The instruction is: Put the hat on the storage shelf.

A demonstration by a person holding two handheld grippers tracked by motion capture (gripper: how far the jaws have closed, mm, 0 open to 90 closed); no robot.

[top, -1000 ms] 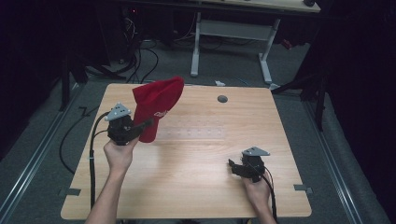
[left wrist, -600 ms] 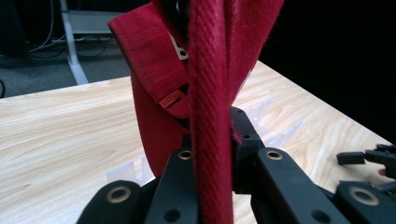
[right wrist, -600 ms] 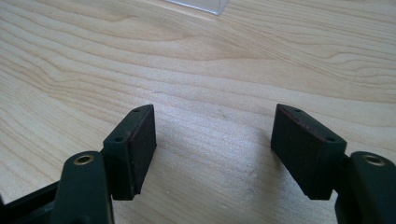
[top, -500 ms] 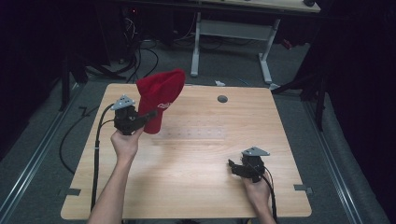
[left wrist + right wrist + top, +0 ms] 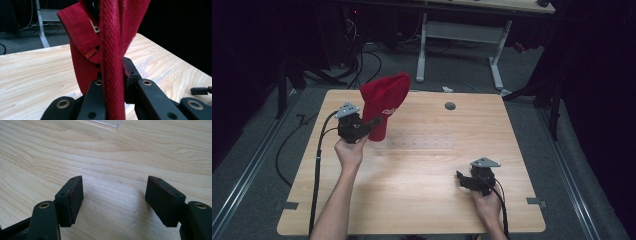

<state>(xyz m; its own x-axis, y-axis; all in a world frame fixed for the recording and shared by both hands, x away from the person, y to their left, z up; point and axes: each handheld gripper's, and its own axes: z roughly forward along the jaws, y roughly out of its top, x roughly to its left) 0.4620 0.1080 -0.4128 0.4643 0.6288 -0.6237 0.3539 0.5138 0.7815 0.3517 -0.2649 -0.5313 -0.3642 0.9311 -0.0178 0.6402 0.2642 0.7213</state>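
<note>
- Left gripper [image 5: 374,121], upper left of the high view: fingers clamped on a fold of the red beanie [image 5: 384,102], held up over the worktop [image 5: 422,165].
- Right gripper [image 5: 113,195], lower right: fingers wide, nothing between them.
- Risk: the thin fabric pinch may slip, dropping the beanie.
- Small red tab label [image 5: 91,53]: writing unreadable.

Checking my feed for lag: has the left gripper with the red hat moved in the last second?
Yes. The left gripper, shut on the red hat, has drifted toward the table's far edge and slightly right, nearer the round grommet hole.
</note>
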